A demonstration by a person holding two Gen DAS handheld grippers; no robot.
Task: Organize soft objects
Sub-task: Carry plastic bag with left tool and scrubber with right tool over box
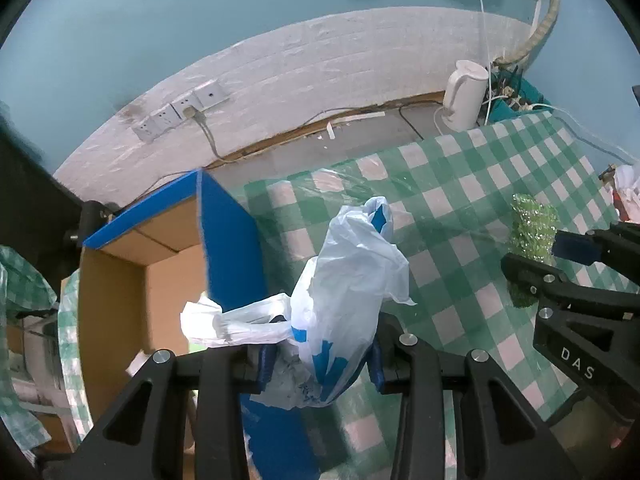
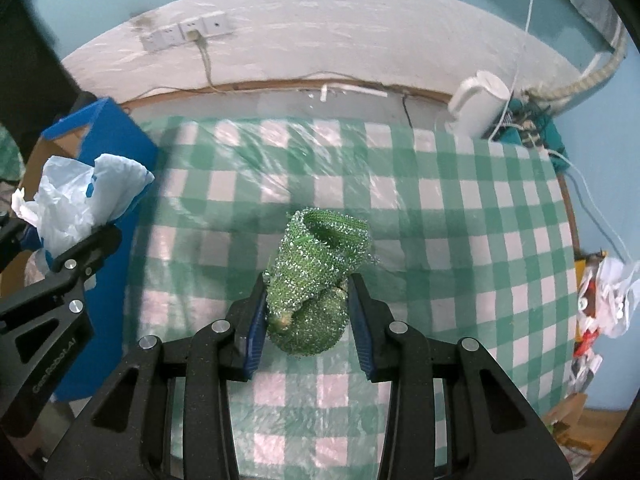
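Observation:
My left gripper (image 1: pixel 320 364) is shut on a crumpled white and blue plastic bag (image 1: pixel 344 296) and holds it beside the right wall of a blue cardboard box (image 1: pixel 228 240). The bag also shows in the right wrist view (image 2: pixel 84 196), with the box (image 2: pixel 120 136) behind it. My right gripper (image 2: pixel 308 316) is shut on a sparkly green knitted cloth (image 2: pixel 316 268) and holds it over the green checked tablecloth (image 2: pixel 440 208). The cloth also shows in the left wrist view (image 1: pixel 532 228), in the right gripper (image 1: pixel 556 256).
A white kettle (image 1: pixel 464 96) and tangled cables stand at the table's back right. Wall sockets (image 2: pixel 184 34) sit on the white wall. A pile of crumpled wrappers (image 2: pixel 604 296) lies at the right edge. The box's brown inside (image 1: pixel 120 280) is open.

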